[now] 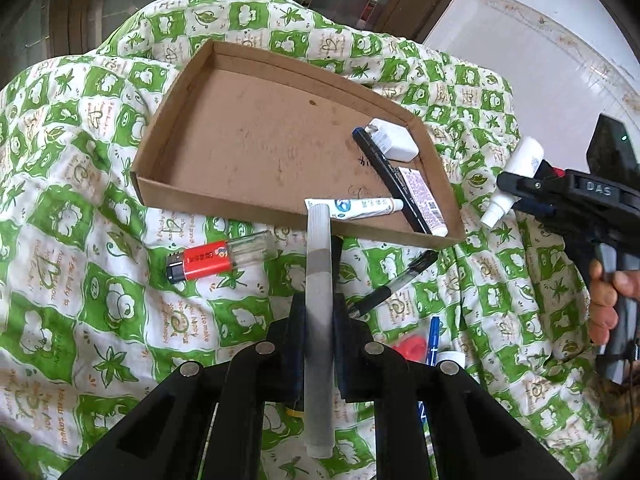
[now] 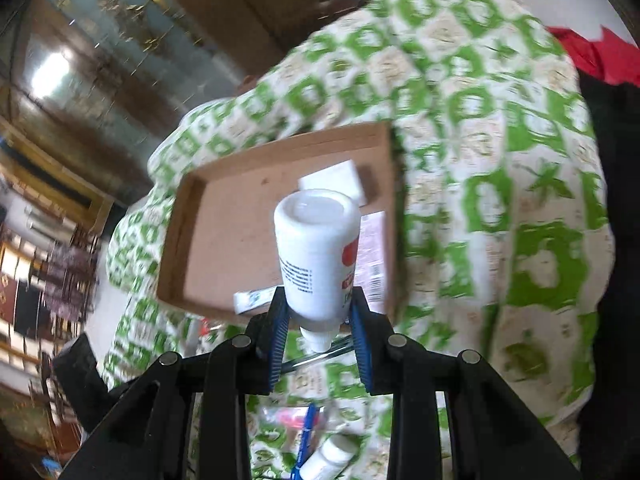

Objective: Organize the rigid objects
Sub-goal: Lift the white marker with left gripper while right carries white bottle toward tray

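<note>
A shallow cardboard tray (image 1: pixel 256 142) lies on a green-and-white quilt; it also shows in the right wrist view (image 2: pixel 224 224). In it lie a white adapter (image 1: pixel 392 140), a black pen (image 1: pixel 390 180), a small tube (image 1: pixel 352 208) and a labelled tube (image 1: pixel 424 200). My left gripper (image 1: pixel 318 312) is shut on a grey marker (image 1: pixel 319 280), held just short of the tray's near wall. My right gripper (image 2: pixel 318 312) is shut on a white bottle (image 2: pixel 318 252), cap toward the camera, above the tray's near right corner; it shows at the right in the left wrist view (image 1: pixel 516 176).
On the quilt (image 1: pixel 80 240) near the tray lie a red lighter (image 1: pixel 216 260) and a black pen (image 1: pixel 394 284). A blue pen (image 2: pixel 306 436), a white bottle (image 2: pixel 328 460) and a red item (image 1: pixel 410 348) lie closer in. White floor (image 1: pixel 540 60) is at the far right.
</note>
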Motion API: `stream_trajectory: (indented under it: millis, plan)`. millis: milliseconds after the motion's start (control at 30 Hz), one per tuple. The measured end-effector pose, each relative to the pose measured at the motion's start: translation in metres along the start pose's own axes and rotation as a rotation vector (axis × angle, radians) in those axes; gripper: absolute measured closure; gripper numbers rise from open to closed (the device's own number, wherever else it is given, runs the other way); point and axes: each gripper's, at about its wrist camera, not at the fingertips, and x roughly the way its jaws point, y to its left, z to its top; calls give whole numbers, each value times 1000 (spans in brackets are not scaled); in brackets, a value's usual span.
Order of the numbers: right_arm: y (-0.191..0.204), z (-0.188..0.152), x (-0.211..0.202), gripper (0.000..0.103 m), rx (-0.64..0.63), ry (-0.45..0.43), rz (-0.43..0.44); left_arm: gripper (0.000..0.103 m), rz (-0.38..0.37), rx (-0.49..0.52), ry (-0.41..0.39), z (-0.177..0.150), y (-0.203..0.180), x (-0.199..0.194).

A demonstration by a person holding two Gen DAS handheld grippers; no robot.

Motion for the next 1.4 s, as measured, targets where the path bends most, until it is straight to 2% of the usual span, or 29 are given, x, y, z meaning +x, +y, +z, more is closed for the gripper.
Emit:
stream_trajectory:
  millis: [167, 600, 1000, 1400]
  plan:
    - [-13, 1, 4, 74, 33, 18, -6, 92, 5, -15, -10, 10, 2, -2]
    - [-5, -2, 11, 74, 6, 35, -16, 92, -4, 17, -54, 40, -19, -4]
    - [-1, -3, 19, 74, -19, 49, -33, 92, 46, 15, -79, 67, -21, 8]
    - [-1, 0, 28, 74, -34, 58, -58, 92, 76, 8, -86, 76, -14, 18]
